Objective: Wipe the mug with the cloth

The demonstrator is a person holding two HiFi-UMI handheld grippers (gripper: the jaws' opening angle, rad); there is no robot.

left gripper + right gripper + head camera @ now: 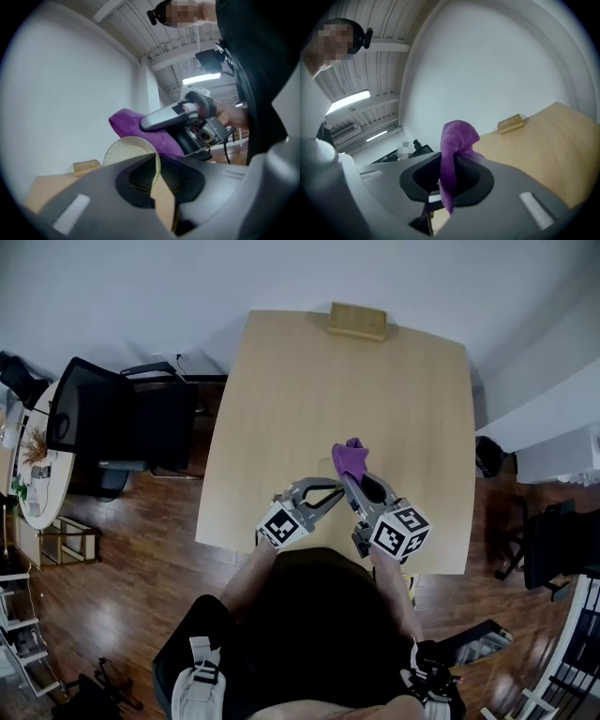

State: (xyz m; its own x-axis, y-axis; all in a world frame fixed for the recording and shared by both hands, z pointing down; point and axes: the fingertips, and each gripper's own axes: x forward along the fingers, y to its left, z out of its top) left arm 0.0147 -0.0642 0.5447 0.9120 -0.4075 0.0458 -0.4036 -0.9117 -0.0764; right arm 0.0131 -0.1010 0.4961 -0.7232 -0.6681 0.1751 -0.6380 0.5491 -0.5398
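Note:
In the left gripper view a cream speckled mug (123, 151) lies on its side, its wall pinched between the jaws of my left gripper (158, 180). A purple cloth (457, 140) hangs from my right gripper (447, 177), which is shut on it. Seen from the head view, both grippers hover over the near part of the wooden table (281, 381), left gripper (335, 491) beside right gripper (350, 476), with the cloth (349, 457) bunched at their tips. The cloth (136, 124) sits just behind and above the mug, close to it; whether they touch I cannot tell. The mug is hard to make out from the head view.
A small wooden block (356, 322) rests at the table's far edge. A black office chair (122, 423) stands left of the table on the wood floor. A white wall runs behind the table. The person stands at the table's near edge.

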